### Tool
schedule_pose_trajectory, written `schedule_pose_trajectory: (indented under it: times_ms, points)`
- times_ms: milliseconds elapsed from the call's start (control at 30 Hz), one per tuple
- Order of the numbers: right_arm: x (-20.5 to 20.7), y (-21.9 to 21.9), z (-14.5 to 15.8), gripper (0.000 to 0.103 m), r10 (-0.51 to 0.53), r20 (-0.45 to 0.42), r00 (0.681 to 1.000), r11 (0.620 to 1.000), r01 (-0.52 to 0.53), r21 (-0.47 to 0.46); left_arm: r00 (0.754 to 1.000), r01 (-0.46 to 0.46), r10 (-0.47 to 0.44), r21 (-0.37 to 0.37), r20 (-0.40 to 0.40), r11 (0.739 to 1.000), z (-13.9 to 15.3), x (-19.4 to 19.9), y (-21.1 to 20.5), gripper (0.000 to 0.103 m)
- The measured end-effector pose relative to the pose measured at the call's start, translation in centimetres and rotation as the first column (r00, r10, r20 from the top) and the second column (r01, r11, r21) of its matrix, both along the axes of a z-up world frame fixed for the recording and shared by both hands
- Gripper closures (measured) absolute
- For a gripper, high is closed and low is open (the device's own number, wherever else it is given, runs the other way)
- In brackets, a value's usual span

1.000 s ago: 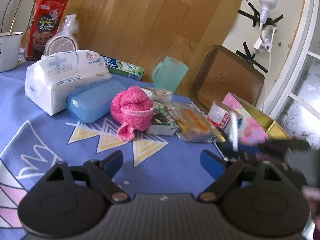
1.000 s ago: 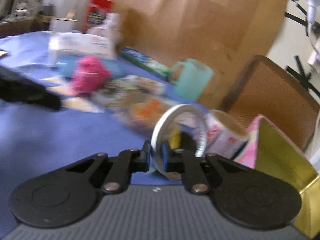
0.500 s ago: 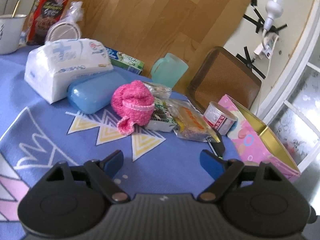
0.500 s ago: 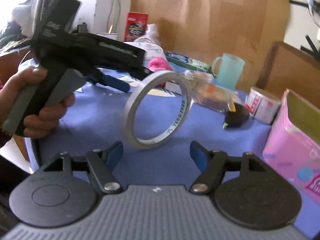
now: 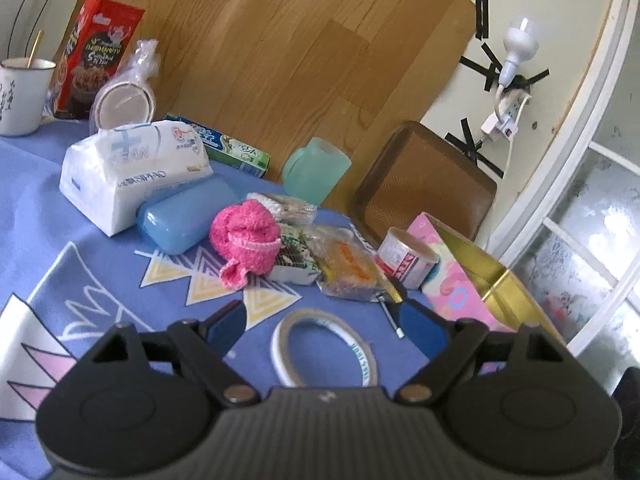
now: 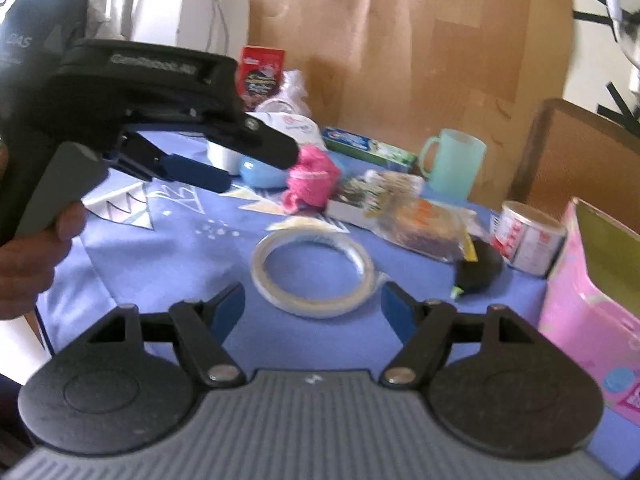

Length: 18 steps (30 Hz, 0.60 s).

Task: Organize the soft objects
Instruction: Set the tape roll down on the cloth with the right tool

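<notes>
A pink knitted piece [image 5: 246, 240] [image 6: 310, 180] lies mid-table on the blue cloth [image 5: 100, 264], next to a white tissue pack [image 5: 132, 168] and a blue plastic case [image 5: 188, 212]. A roll of white tape [image 6: 314, 270] [image 5: 324, 346] lies flat on the cloth. My right gripper [image 6: 313, 308] stands open just short of the tape, with nothing between its pads. My left gripper [image 5: 322, 326] is open above the tape and holds nothing. In the right wrist view a hand [image 6: 28, 256] holds the left gripper [image 6: 216, 168] over the cloth's left side.
A pink tin box [image 5: 472, 280] with a gold inside stands open at the right, a small can [image 5: 406, 258] beside it. Snack packets [image 5: 352, 268], a green cup [image 5: 316, 174], a toothpaste box [image 5: 236, 148], a red carton [image 5: 98, 56] and a mug [image 5: 22, 96] crowd the back. A brown chair [image 5: 424, 184] stands behind.
My right gripper was shut on the tape roll, then opened and let it go; the roll now lies flat on the cloth. My left gripper has risen slightly and looks over the tape.
</notes>
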State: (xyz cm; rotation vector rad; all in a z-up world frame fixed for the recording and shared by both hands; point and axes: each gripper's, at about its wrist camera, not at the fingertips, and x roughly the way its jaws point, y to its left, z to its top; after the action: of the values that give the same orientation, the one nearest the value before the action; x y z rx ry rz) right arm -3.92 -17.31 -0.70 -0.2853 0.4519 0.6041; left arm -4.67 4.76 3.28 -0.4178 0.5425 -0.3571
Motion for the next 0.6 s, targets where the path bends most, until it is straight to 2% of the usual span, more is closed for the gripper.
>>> schedule_pose_trajectory:
  times_ms: [100, 300, 467, 600]
  points:
    - [0.2, -0.2, -0.5, 0.024, -0.007, -0.016, 1.000, 1.000, 0.007, 0.011, 1.000, -0.018, 0.019, 0.043, -0.023, 0.999, -0.6, 0.3, 0.1, 0.016]
    - [1.9, -1.6, -1.1, 0.024, -0.080, -0.104, 0.991, 0.993, 0.088, 0.076, 0.995, -0.039, 0.044, 0.059, -0.085, 0.997, -2.2, 1.4, 0.7, 0.016]
    - [3.2, -2.0, -1.6, 0.022, -0.100, -0.174, 0.980, 0.985, 0.122, 0.119, 0.996, -0.016, 0.023, 0.077, -0.085, 0.997, -2.7, 1.9, 0.3, 0.012]
    - [2.7, -2.0, -1.8, 0.019, -0.090, -0.173, 0.981, 0.985, 0.113, 0.128, 0.997, -0.005, 0.012, 0.089, -0.074, 0.996, -3.3, 1.9, 0.2, 0.011]
